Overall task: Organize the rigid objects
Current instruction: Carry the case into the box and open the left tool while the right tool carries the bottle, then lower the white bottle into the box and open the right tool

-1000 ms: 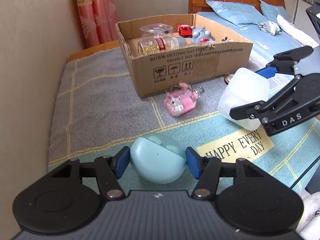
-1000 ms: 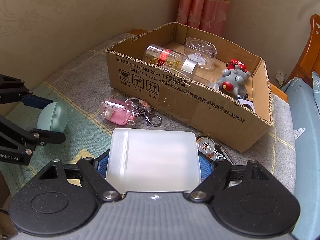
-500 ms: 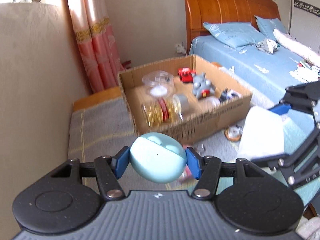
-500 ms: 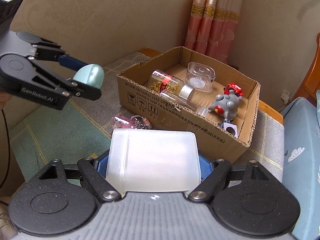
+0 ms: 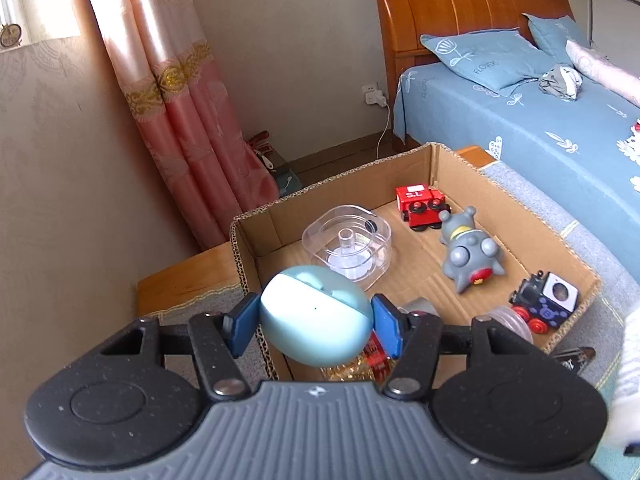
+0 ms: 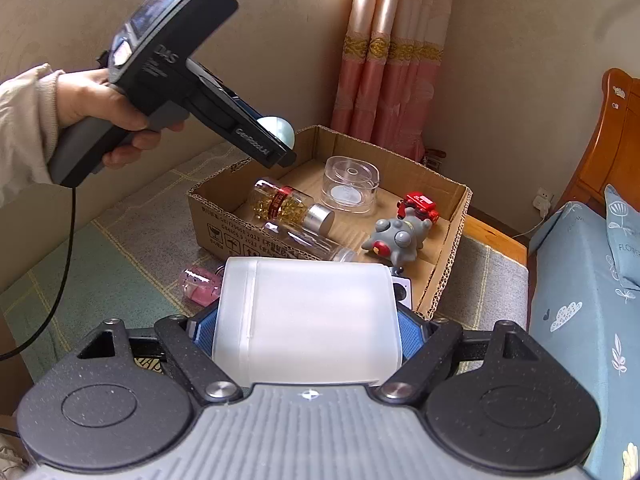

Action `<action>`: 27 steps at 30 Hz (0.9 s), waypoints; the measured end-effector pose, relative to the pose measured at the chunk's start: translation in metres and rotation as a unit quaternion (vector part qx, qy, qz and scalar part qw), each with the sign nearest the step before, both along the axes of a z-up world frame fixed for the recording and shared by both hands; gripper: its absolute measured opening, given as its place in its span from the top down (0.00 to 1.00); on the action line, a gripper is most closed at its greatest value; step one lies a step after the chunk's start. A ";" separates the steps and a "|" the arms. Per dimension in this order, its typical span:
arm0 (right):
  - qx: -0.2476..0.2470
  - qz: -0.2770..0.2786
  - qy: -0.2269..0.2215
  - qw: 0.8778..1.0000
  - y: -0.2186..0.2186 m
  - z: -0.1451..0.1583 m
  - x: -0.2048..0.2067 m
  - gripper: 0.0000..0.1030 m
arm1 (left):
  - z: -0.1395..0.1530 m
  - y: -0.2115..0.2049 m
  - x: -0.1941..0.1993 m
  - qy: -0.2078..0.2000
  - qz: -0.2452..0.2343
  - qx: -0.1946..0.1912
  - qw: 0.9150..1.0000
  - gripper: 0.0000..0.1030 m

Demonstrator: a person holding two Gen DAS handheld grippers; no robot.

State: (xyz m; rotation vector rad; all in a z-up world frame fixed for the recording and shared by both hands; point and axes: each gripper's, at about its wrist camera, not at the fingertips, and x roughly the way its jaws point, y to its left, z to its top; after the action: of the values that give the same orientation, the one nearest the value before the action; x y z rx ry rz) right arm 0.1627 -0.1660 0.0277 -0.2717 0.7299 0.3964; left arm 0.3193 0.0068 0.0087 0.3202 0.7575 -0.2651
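My left gripper (image 5: 314,322) is shut on a pale blue egg-shaped case (image 5: 314,314) and holds it in the air above the left near corner of the open cardboard box (image 5: 520,200). From the right wrist view the left gripper (image 6: 276,140) hangs over the box's (image 6: 448,248) left wall with the case (image 6: 278,128) in it. My right gripper (image 6: 306,332) is shut on a frosted white plastic box (image 6: 308,320), held above the blanket in front of the cardboard box.
The cardboard box holds a clear round container (image 5: 348,244), a red toy car (image 5: 420,208), a grey toy figure (image 5: 468,252), a small toy train (image 5: 548,300) and glass bottles (image 6: 288,208). A pink bottle keychain (image 6: 198,286) lies on the blanket (image 6: 120,248). A bed (image 5: 540,120) stands to the right.
My left gripper has lifted the blue case off the blanket and carried it forward over the cardboard box. My right gripper has risen with the white box.
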 end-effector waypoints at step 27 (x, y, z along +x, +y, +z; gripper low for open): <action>0.016 -0.016 0.006 1.000 -0.007 0.032 0.066 0.16 | 0.011 0.053 -0.136 -0.053 0.099 -0.074 0.991 0.02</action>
State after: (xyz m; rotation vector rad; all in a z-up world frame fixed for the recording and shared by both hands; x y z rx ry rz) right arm 0.2286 -0.1729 0.0602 -0.2281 0.7383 0.3790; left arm 0.1835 0.0597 0.0196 0.1161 0.6561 -0.1154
